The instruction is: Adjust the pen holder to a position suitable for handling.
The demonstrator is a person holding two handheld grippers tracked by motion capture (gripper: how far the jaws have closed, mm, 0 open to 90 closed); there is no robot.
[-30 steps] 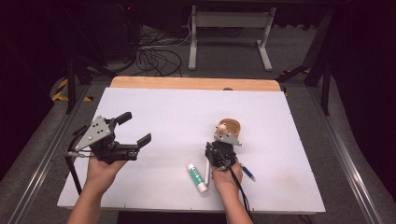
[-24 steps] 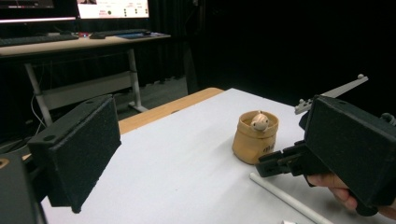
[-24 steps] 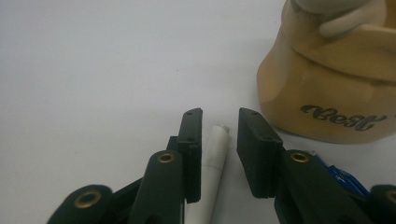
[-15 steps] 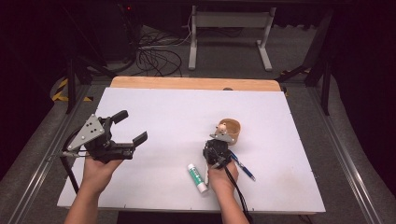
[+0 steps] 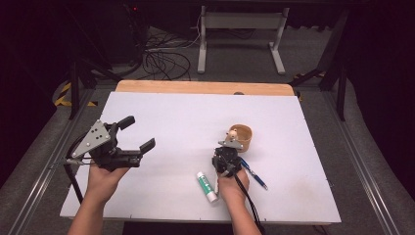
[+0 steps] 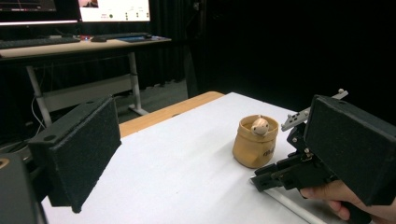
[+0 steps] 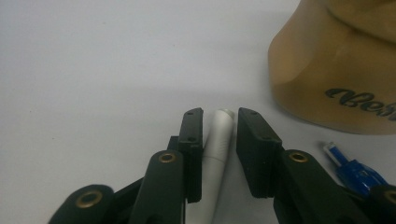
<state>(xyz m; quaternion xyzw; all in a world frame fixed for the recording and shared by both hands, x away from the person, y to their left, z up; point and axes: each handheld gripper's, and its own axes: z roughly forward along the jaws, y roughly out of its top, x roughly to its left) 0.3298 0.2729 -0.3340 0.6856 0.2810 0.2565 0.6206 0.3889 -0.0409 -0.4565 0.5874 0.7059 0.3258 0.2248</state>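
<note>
- A white pen (image 7: 218, 140) is straddled by the right gripper (image 7: 219, 122) on the table (image 5: 171, 112); the jaws sit close on either side, not quite pinching.
- The pen lies just beside the tan cup (image 5: 241, 137), with a blue pen (image 5: 254, 174) near.
- The left gripper (image 5: 128, 133) is held above the table's left, jaws spread and empty.

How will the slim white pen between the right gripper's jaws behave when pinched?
The slim white pen looks rigid and light. Round and lying flat, it may roll if nudged. Its smooth barrel might slip in the right gripper.
</note>
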